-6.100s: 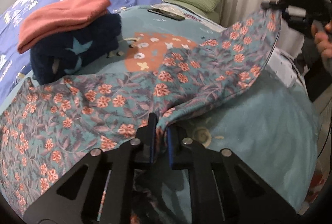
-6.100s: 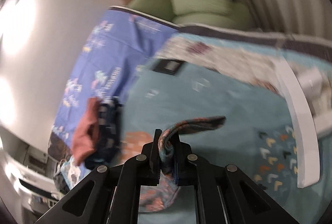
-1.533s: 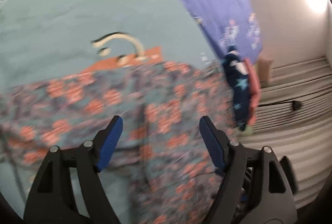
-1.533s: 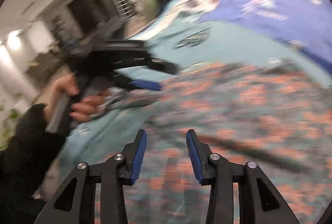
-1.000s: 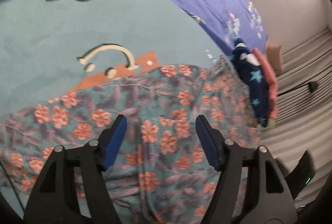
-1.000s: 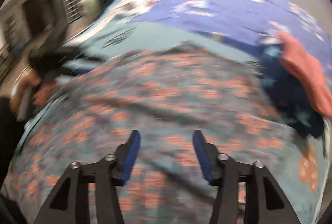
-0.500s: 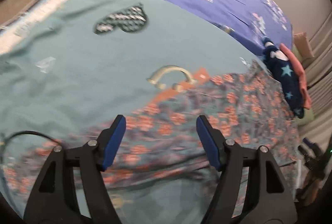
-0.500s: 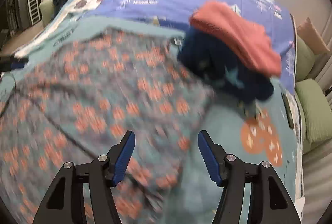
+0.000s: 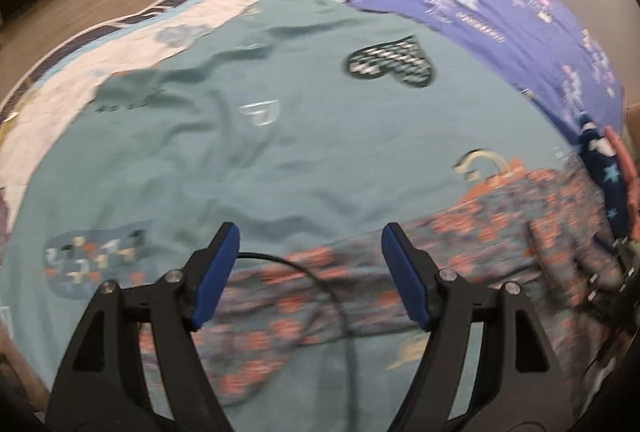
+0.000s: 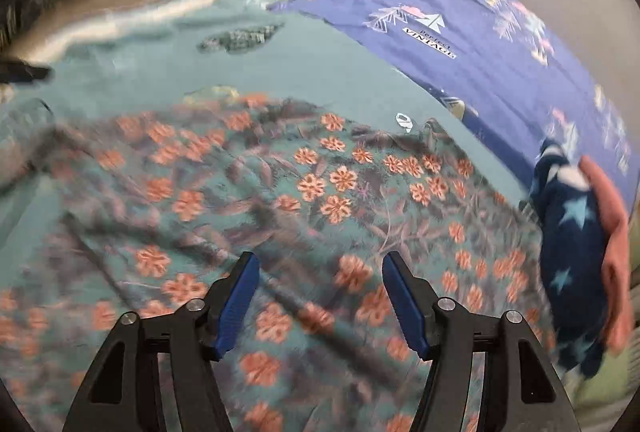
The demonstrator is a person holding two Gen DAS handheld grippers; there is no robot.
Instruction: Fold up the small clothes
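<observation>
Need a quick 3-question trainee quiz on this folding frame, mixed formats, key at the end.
1. True or false: the right gripper grips the floral garment.
2. Which item tops the folded pile beside the garment: A) coral garment, B) navy star-print garment, C) green pillow?
3. Fill in: the left gripper has its jaws ____.

Key: 1 false, jaws open above the cloth. 2 A. 3 open.

Spread claw (image 10: 316, 292) above floral garment (image 10: 320, 200)
</observation>
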